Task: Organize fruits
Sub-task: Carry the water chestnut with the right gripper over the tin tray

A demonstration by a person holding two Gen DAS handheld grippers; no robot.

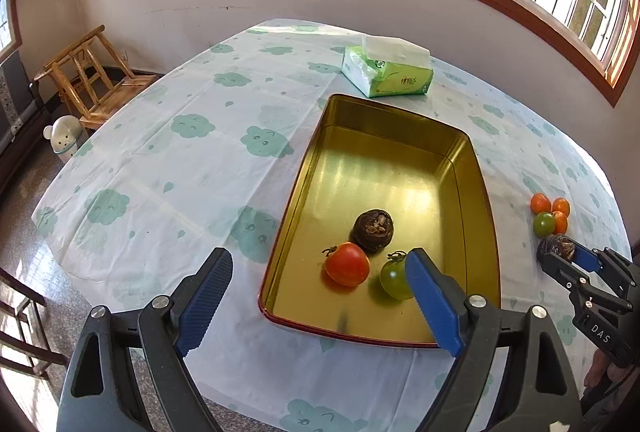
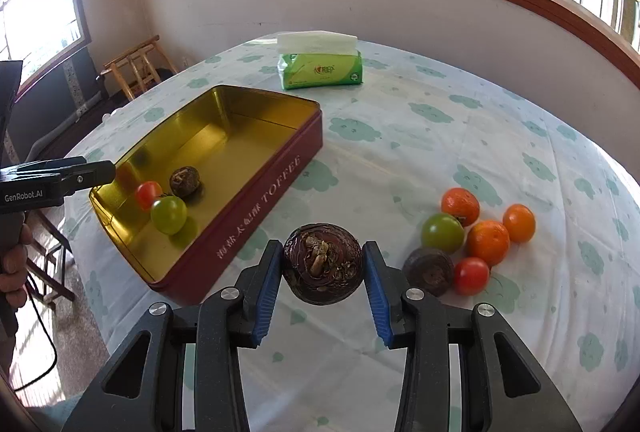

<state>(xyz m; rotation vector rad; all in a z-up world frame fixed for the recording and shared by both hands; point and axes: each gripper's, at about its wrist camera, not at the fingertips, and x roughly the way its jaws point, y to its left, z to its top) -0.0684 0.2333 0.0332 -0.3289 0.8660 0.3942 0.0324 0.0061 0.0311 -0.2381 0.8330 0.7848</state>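
A gold-lined toffee tin (image 1: 380, 160) (image 2: 256, 200) holds a dark brown bulb (image 1: 373, 230), a red tomato (image 1: 346, 264) and a green tomato (image 1: 394, 278). My left gripper (image 1: 319, 257) hangs open above the tin's near end with nothing between its pads. My right gripper (image 2: 323, 248) is shut on a second dark brown bulb (image 2: 323, 268), lifted off the cloth to the right of the tin. Behind it on the table lie three tangerines (image 2: 488, 242), a green tomato (image 2: 442, 232), a red tomato (image 2: 471, 275) and another brown bulb (image 2: 428, 270).
A green tissue pack (image 1: 386, 72) (image 2: 320, 66) sits beyond the tin near the wall. Wooden chairs (image 1: 92, 72) and a small white bin (image 1: 64, 140) stand past the table's left edge. A person's hand (image 2: 12, 264) holds the left gripper's handle.
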